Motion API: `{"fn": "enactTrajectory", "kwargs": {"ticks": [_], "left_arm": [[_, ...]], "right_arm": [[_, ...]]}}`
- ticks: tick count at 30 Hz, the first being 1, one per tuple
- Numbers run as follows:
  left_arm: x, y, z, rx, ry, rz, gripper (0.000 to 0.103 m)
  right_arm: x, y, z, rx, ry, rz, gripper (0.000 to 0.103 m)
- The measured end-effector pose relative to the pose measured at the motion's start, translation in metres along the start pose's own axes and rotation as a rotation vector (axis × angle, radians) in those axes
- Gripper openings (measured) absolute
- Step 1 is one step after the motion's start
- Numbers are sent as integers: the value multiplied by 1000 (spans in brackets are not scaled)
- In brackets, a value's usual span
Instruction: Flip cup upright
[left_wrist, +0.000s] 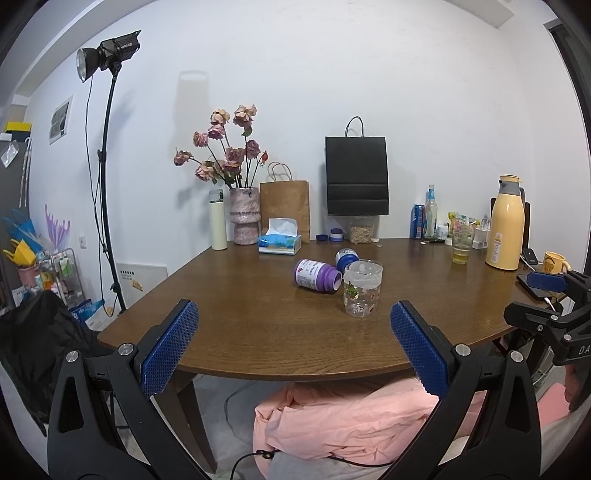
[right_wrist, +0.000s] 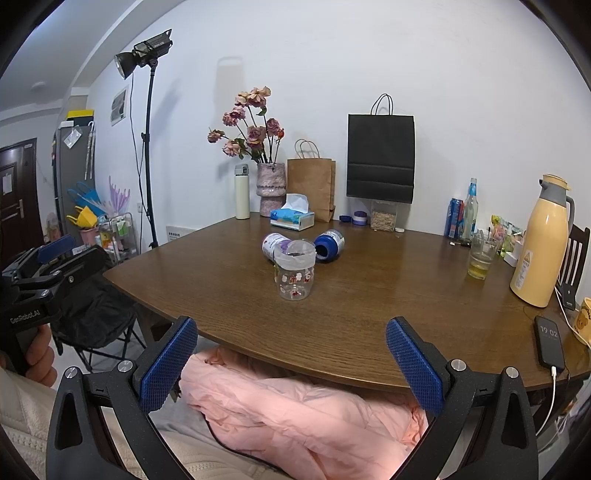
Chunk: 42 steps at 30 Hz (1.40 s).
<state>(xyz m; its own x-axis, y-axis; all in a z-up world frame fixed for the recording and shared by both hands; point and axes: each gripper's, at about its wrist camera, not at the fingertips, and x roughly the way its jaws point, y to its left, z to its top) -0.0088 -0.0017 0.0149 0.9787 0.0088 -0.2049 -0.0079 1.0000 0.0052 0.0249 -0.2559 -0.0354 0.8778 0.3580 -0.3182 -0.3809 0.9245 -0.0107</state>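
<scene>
Both grippers, left (left_wrist: 293, 349) and right (right_wrist: 291, 356), gape empty before the table's near edge (right_wrist: 295, 363), cup (right_wrist: 294, 271) well beyond.

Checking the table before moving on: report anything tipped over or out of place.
Two bottles lie on their sides mid-table: a purple one and a blue-capped one, just behind the clear printed cup. The cup itself stands upright, with something white lining its upper part. Nothing looks spilled.

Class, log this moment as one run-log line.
cup: upright on table | left gripper: open, clear | right gripper: open, clear | two bottles: lying behind
</scene>
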Motion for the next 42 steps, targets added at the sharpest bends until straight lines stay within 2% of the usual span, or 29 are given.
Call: {"fn": "enactTrajectory", "kwargs": {"ticks": [32, 34, 37, 40, 42], "left_arm": [[5, 4, 0, 6, -14, -13, 103], [12, 10, 3, -13, -17, -23, 103], [32, 20, 9, -52, 2, -49, 103], [61, 23, 9, -41, 28, -18, 103], [82, 23, 8, -40, 50, -30, 103]], "right_arm": [[1, 1, 0, -12, -8, 1, 103], [4, -4, 2, -22, -21, -27, 103], [15, -18, 11, 19, -34, -22, 103], [28, -28, 20, 36, -54, -25, 103], [43, -30, 26, 16, -63, -35, 103]]}}
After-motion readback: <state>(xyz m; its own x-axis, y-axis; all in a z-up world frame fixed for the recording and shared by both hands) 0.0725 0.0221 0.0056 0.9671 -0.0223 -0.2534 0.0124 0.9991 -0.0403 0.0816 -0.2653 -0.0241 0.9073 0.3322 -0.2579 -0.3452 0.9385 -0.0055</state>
